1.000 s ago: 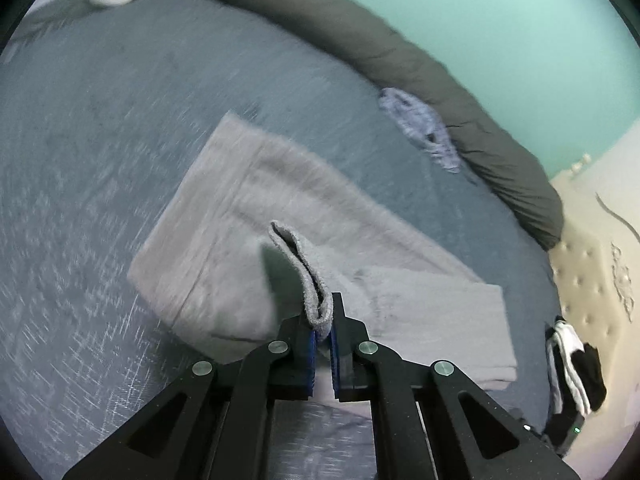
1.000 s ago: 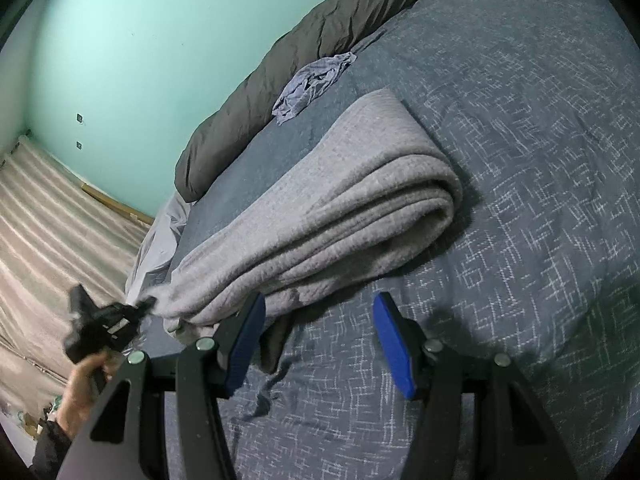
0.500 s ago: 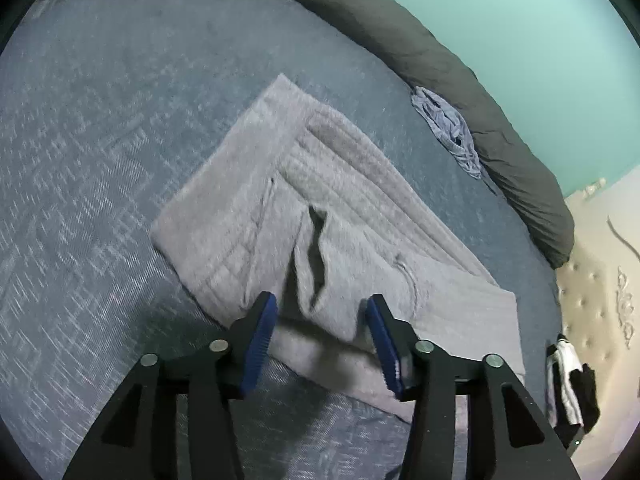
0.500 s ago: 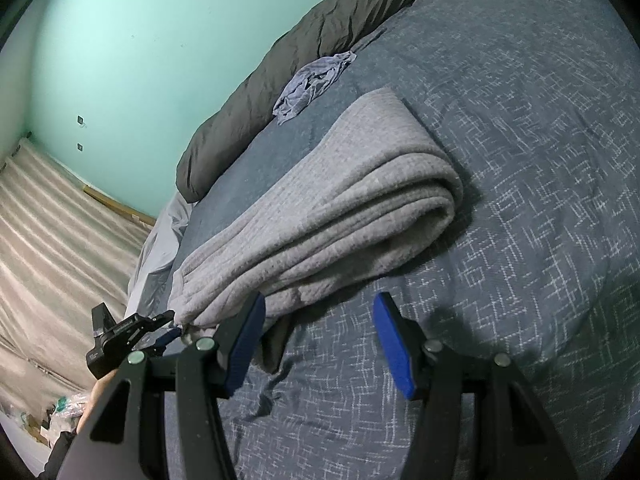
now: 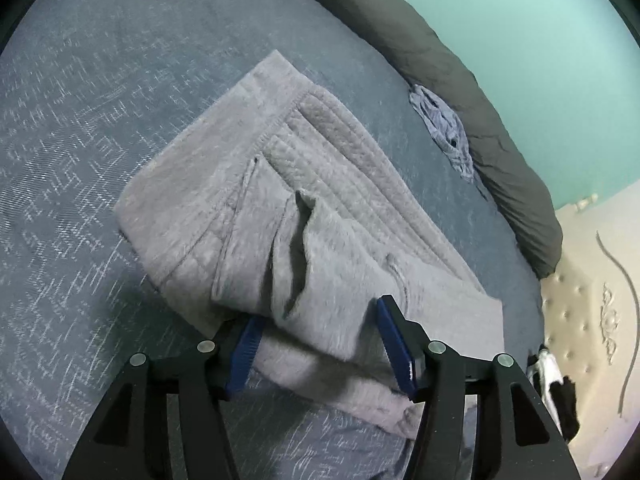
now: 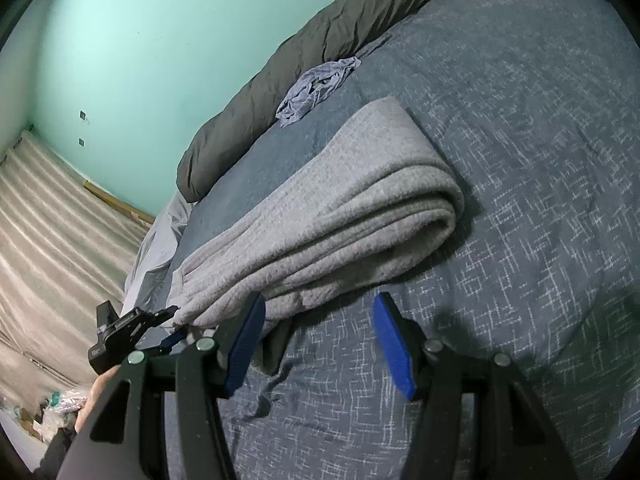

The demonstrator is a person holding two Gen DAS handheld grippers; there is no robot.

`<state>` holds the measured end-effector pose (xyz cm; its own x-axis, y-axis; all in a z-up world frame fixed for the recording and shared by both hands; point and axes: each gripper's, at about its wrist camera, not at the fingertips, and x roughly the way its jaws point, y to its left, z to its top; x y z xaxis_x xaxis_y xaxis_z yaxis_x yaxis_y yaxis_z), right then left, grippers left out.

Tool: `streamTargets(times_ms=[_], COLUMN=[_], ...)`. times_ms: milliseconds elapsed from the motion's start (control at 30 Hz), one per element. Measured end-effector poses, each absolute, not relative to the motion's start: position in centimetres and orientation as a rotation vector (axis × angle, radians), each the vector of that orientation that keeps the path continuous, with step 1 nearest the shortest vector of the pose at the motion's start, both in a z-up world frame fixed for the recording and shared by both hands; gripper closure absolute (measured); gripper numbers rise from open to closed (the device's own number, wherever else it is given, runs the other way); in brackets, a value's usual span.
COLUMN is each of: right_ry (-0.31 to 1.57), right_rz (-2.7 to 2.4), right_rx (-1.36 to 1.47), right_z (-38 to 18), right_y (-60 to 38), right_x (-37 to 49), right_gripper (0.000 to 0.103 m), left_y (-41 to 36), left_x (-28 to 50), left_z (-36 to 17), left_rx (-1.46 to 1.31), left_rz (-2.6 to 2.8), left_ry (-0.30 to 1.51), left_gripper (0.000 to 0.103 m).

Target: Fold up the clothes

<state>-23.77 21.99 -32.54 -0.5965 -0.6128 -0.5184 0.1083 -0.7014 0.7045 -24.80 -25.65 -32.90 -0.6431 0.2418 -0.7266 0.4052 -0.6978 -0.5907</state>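
Left wrist view looks down on the grey sweatpants (image 5: 304, 216), folded into a long bundle on the blue patterned bedspread (image 5: 80, 152). The bundle's long axis runs diagonally in this view, from the waistband end at upper left down toward lower right, where the leg ends lie stacked near the left tongs (image 5: 316, 340). A loose flap of fabric on top stands slightly raised, with a dark gap under it. The left tongs are spread wide, their blue pads on either side of the near edge of the garment, gripping nothing; the near fabric is blurred, so contact with the pads cannot be judged.

In the right wrist view the same sweatpants (image 6: 340, 208) show their rounded fold at the right and taper toward the left, where the left tongs (image 6: 168, 324) appear at the far tip of the fabric, held in the person's hand (image 6: 94, 396) low beside the bed's edge. The right tongs (image 6: 320, 340) are also wide open and empty, poised low over the bedspread just in front of the bundle's long side, the left pad close to the cloth.

A dark grey duvet (image 6: 320, 40) lies rolled along the far edge of the bed against the green wall (image 6: 160, 40), with a crumpled light blue garment (image 6: 316, 88) resting beside it, well apart from the sweatpants.
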Motion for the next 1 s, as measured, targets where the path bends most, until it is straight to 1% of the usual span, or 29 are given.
streamTargets(times_ms=[133, 200, 267, 333, 400, 433, 600, 700, 833, 933, 1000], right_ry=[-0.884, -0.884, -0.885, -0.887, -0.891, -0.894, -0.885, -0.887, -0.894, -0.897, -0.896], right_rz=[-2.302, -2.304, -2.308, -2.308, -2.307, -2.305, -2.303, -2.297, -2.3, -2.299, -2.296], right_rx=[1.1, 1.101, 1.096, 1.098, 1.104, 1.108, 1.111, 1.118, 1.118, 1.122, 1.128], right_z=[-32.7, -32.7, -32.6, -32.6, -32.8, -32.9, -32.9, -33.0, -33.1, -33.2, -33.4], right_y=[21.8, 21.8, 21.9, 22.0, 22.1, 22.1, 21.9, 21.7, 22.0, 22.0, 22.0], right_x=[-23.8, -23.8, -23.8, -23.8, -23.8, -23.9, -24.0, -24.1, -24.1, -24.1, -24.2], right_gripper=[0.046, 0.046, 0.046, 0.046, 0.046, 0.046, 0.046, 0.046, 0.046, 0.046, 0.046], left_y=[-25.7, -25.5, -25.5, -25.7, -25.4, -25.1, -23.4, -23.7, -24.4, -25.2, -25.8], left_x=[-25.9, -26.5, -26.9, -27.1, -27.4, -27.6, -28.3, -29.7, -30.1, -30.2, -30.3], left_z=[-33.2, -33.1, -32.6, -31.5, -29.7, -28.8, -25.3, -24.9, -24.1, -24.8, -26.5], left_rx=[1.219, 1.233, 1.234, 1.219, 1.193, 1.184, 1.143, 1.151, 1.114, 1.117, 1.143], left_rz=[-2.496, -2.507, -2.523, -2.546, -2.599, -2.626, -2.736, -2.741, -2.769, -2.77, -2.735], left_ry=[1.172, 1.121, 1.084, 1.062, 0.98, 0.946, 0.807, 0.811, 0.749, 0.747, 0.778], left_gripper=[0.044, 0.054, 0.078, 0.084, 0.087, 0.092, 0.093, 0.093, 0.093, 0.093, 0.093])
